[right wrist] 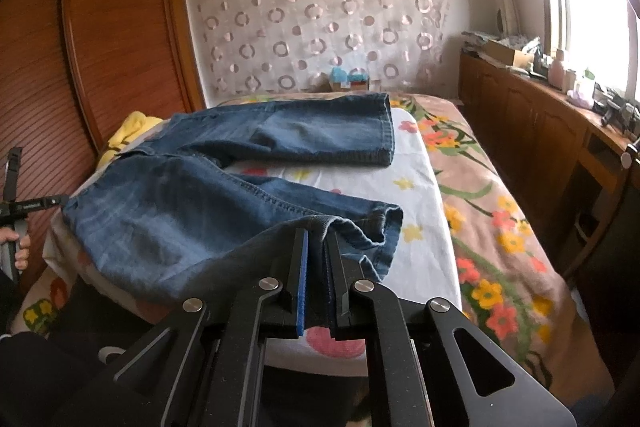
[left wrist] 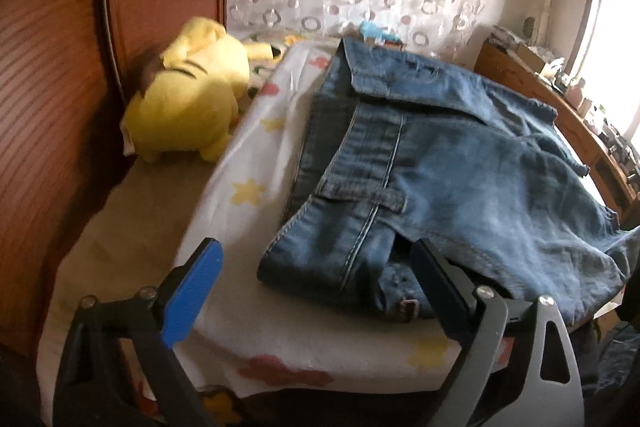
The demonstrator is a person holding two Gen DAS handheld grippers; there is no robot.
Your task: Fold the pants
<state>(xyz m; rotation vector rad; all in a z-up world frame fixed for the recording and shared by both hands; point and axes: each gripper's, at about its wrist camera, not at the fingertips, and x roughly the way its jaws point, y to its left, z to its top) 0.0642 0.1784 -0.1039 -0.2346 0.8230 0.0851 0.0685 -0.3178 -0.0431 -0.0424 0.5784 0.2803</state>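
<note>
Right gripper (right wrist: 318, 247) jaws clamp jeans (right wrist: 192, 211) hem. Left gripper (left wrist: 316, 267) jaws wide at waistband; only left view shows yellow plush (left wrist: 192, 95) beside jeans.

Legible text check, both wrist views: none readable. Right view: a small pale mark on the black bar (right wrist: 38, 203) at far left, too small and blurred to make out. Left view: a small tag (left wrist: 409, 308) at the jeans (left wrist: 440, 163) waistband, no characters resolvable. Bottles (right wrist: 562, 71) on the sill: labels unreadable.
</note>
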